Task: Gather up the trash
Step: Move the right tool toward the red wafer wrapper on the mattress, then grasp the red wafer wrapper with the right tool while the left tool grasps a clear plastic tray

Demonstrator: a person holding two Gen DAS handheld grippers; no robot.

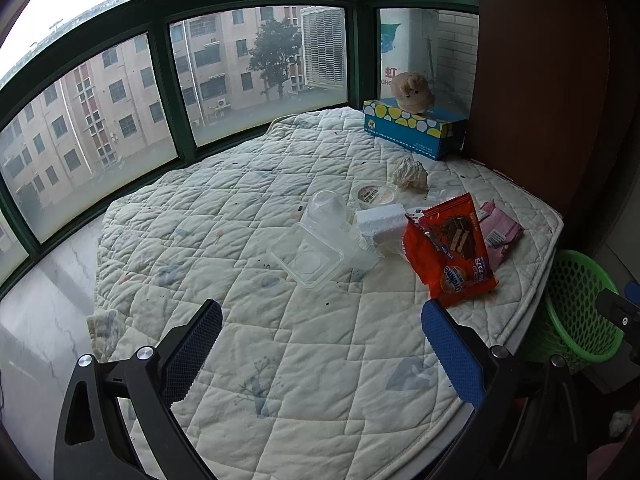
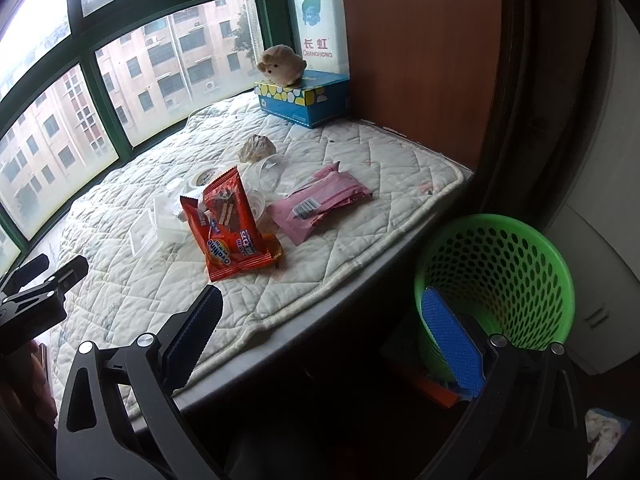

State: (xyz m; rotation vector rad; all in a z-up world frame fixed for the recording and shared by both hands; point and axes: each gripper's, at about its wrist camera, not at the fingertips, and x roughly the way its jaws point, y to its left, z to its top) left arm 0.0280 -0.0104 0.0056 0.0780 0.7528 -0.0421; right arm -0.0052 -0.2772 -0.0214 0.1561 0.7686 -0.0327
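both our claws, left claw [image 1: 322, 322] and right claw [image 2: 322, 312], hang open and empty; next we reach for the near orange crinkled snack wrapper [image 2: 232, 226], then the green mesh plastic bin [image 2: 520, 240].

A white quilted pad [image 1: 280, 340] covers the window ledge and carries everything. Near its middle lie an orange Ovaltine wrapper [image 1: 456, 248], a pink wrapper [image 2: 320, 204] beside it, clear plastic containers [image 1: 316, 240], a small lidded cup [image 1: 374, 195], a white foam block [image 1: 380, 220] and a crumpled tissue [image 1: 408, 173]. A blue tissue box [image 1: 414, 130] stands at the far corner. Dark specks, possibly crumbs, dot the fabric.
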